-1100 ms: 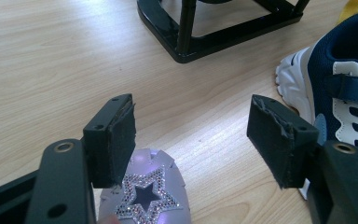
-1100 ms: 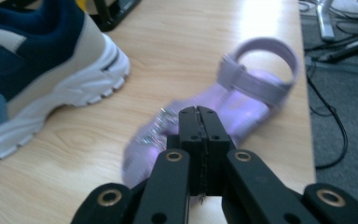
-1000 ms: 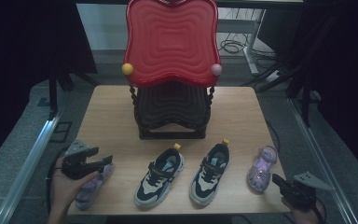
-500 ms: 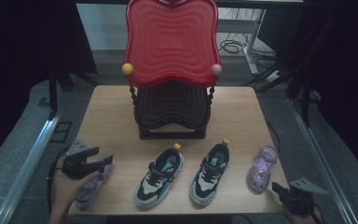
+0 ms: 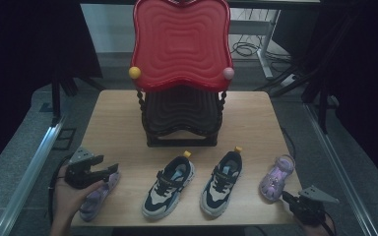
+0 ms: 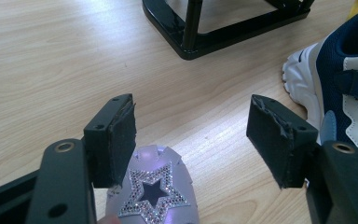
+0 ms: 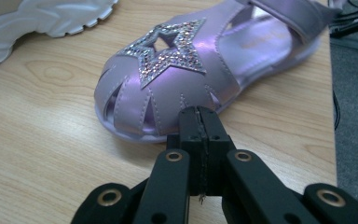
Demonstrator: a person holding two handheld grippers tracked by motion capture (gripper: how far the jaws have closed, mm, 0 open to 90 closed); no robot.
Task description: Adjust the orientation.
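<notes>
Two purple star sandals and two navy-and-white sneakers lie in a row near the table's front edge. My left gripper (image 5: 109, 172) (image 6: 191, 135) hovers open over the left sandal (image 5: 94, 195) (image 6: 154, 196), its jaws wide apart above the toe. The left sneaker (image 5: 169, 185) (image 6: 340, 79) lies just to its right, then the right sneaker (image 5: 221, 182). My right gripper (image 5: 290, 199) (image 7: 199, 122) is shut, empty, its tip just short of the toe of the right sandal (image 5: 276, 176) (image 7: 200, 70).
A black rack (image 5: 182, 118) with a large red wavy tray (image 5: 181, 43) leaning on top stands at the table's middle back; its black base frame (image 6: 223, 32) is ahead of the left gripper. The wooden table (image 5: 118, 128) ends close behind both grippers.
My right gripper has drawn back toward the front right corner, away from the right sandal. The left gripper stays over the left sandal.
</notes>
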